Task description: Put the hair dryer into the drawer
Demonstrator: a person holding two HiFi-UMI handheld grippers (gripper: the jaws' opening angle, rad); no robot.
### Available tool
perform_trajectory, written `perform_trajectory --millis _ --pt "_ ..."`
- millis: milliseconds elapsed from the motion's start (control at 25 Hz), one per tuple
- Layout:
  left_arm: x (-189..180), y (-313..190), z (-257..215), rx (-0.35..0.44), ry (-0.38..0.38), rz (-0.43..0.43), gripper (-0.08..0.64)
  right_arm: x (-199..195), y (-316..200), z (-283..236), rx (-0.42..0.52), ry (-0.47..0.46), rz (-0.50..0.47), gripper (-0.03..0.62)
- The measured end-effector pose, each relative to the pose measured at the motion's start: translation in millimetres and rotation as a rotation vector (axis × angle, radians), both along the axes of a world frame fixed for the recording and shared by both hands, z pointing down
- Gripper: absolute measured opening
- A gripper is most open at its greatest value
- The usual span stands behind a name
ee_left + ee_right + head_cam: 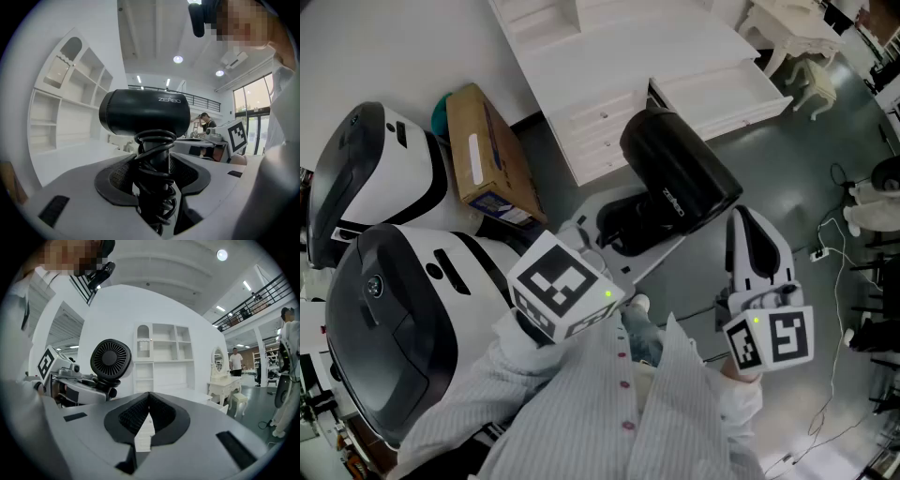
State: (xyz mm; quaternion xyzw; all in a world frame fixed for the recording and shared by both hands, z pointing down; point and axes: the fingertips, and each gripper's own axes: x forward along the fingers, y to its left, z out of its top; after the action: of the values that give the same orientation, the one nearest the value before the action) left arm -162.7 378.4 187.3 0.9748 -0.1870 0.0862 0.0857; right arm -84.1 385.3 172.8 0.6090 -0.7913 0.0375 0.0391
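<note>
The black hair dryer (680, 178) is held up over the floor, its handle wrapped in its coiled cord. My left gripper (628, 230) is shut on that handle. In the left gripper view the barrel (145, 112) stands above the jaws (154, 171), which clamp the cord-wrapped handle. To the right, my right gripper (750, 234) is shut with nothing in it and points forward. The right gripper view looks past its own closed jaws (149, 404) at the dryer's rear grille (110, 359), up and to the left. The open white drawer (722, 94) sticks out from the cabinet ahead.
A cardboard box (487, 155) leans by the white cabinet (581, 56). Two big black-and-white machines (384, 159) (394, 328) stand at the left. A white dressing table and stool (797, 37) are at the far right. Cables (834, 244) lie on the floor.
</note>
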Motion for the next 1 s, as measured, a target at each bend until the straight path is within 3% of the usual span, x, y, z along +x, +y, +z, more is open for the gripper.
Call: perform_trajectory --millis 1000 --pt "30 20 6 -0.013 0.024 -0.044 0.224 44 32 15 -0.020 -0.018 0.001 0.011"
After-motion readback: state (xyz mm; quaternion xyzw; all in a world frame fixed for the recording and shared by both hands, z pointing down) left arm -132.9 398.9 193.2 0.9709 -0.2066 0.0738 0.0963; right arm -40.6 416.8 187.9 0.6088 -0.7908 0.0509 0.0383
